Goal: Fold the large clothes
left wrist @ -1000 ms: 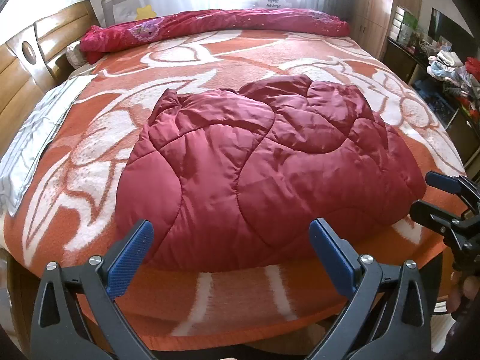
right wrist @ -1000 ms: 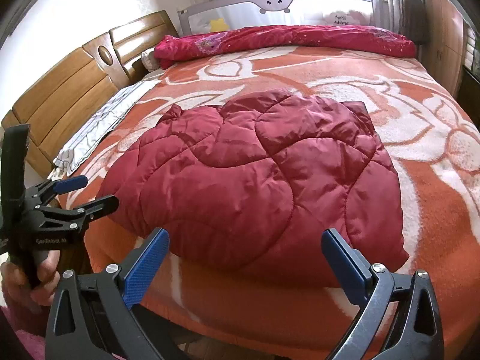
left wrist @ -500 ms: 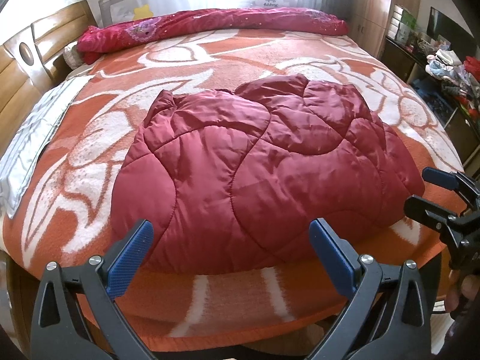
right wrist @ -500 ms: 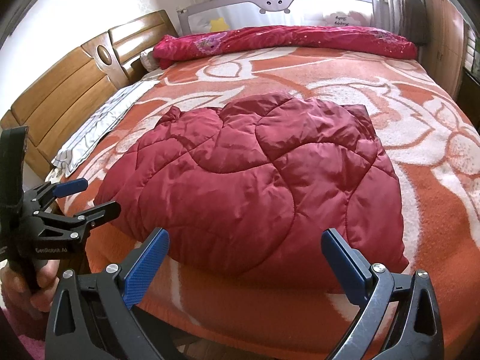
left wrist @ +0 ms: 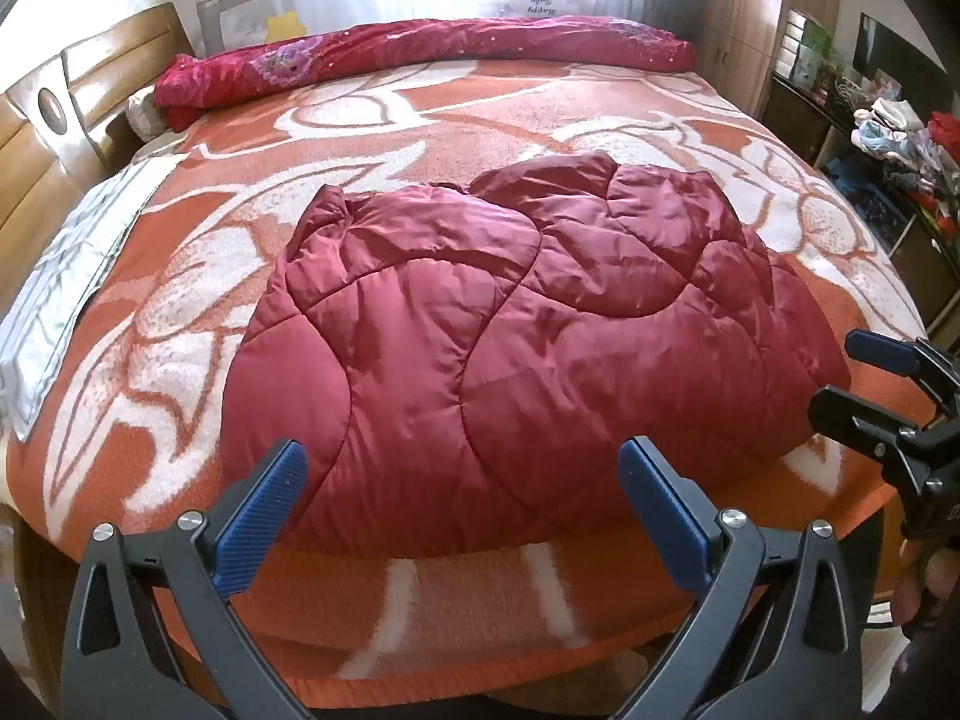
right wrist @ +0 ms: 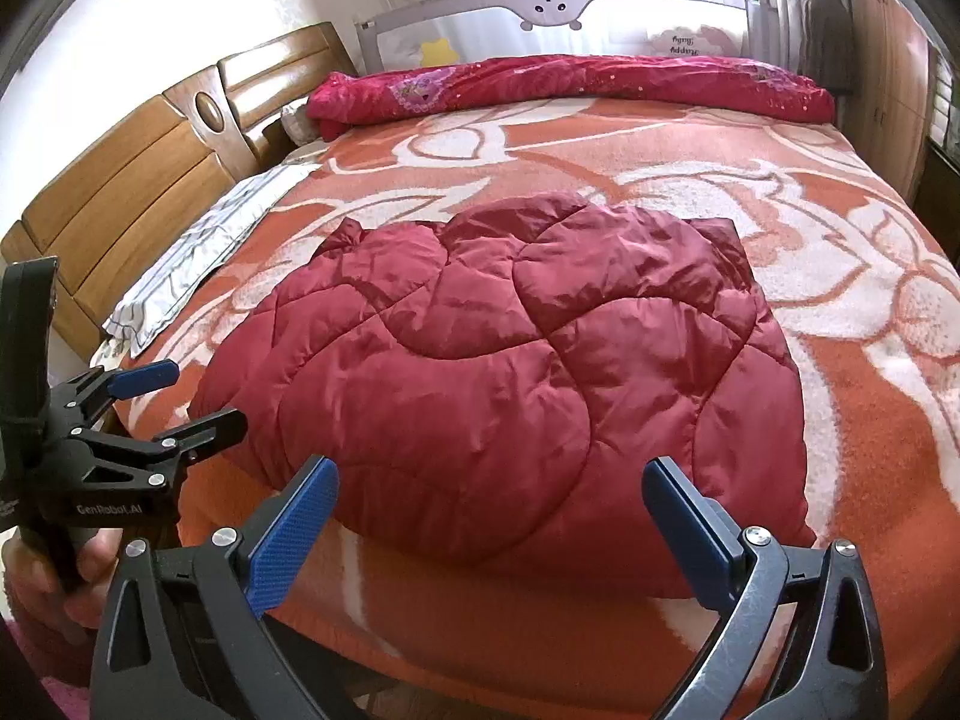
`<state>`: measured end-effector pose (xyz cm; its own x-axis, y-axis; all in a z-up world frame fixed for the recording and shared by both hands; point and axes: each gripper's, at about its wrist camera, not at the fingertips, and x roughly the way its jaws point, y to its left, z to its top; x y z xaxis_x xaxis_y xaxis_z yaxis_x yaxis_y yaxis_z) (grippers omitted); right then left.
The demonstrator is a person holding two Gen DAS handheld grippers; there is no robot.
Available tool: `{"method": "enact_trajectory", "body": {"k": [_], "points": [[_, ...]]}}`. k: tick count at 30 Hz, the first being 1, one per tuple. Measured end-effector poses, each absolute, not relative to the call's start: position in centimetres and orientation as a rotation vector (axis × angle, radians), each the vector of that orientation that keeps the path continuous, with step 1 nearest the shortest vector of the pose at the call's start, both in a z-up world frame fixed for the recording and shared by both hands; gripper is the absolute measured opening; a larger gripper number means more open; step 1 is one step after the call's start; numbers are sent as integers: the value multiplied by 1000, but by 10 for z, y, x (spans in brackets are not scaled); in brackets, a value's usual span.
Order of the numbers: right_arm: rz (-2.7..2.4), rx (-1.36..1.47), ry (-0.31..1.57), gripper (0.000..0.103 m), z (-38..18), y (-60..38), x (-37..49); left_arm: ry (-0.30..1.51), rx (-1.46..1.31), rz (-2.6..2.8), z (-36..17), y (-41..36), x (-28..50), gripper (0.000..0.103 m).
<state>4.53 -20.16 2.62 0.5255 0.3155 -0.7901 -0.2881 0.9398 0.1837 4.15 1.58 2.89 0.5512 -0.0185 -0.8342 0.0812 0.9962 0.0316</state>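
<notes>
As both hand-held grippers draw back from the bed's (left wrist: 420,612) near edge, the left (left wrist: 459,513) and right (right wrist: 489,531) stay spread, holding nothing. The coat (left wrist: 516,348) lies bundled near that edge, seemingly folded.

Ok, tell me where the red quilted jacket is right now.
The red quilted jacket lies in the middle of the near half of the orange blanket, just ahead of both open grippers; the rolled red duvet lies far behind it by the bed rail.
</notes>
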Motion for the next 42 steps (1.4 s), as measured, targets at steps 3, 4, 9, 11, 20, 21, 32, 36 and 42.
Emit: {"method": "enact_trajectory", "body": {"k": [3,4,9,11,20,21,32,36,42], "points": [[361,31,951,102,27,-201,46,988,67,-60,29,16,42,103],[360,31,951,102,27,-201,46,987,68,-59,29,16,42,103],[359,29,951,102,28,-201,47,995,65,-56,28,16,47,103],[359,29,950,102,28,-201,48,998,63,-56,28,17,48,103],[360,27,956,102,29,-202,51,998,64,-57,28,17,49,103],[359,26,957,102,28,-202,52,999,66,-58,28,16,49,103],[357,27,964,102,24,-201,51,1000,66,-59,27,15,51,103],[356,27,964,102,24,-201,51,1000,65,-58,27,15,51,103],[356,27,965,102,24,-201,51,1001,66,-58,27,14,52,103]]}}
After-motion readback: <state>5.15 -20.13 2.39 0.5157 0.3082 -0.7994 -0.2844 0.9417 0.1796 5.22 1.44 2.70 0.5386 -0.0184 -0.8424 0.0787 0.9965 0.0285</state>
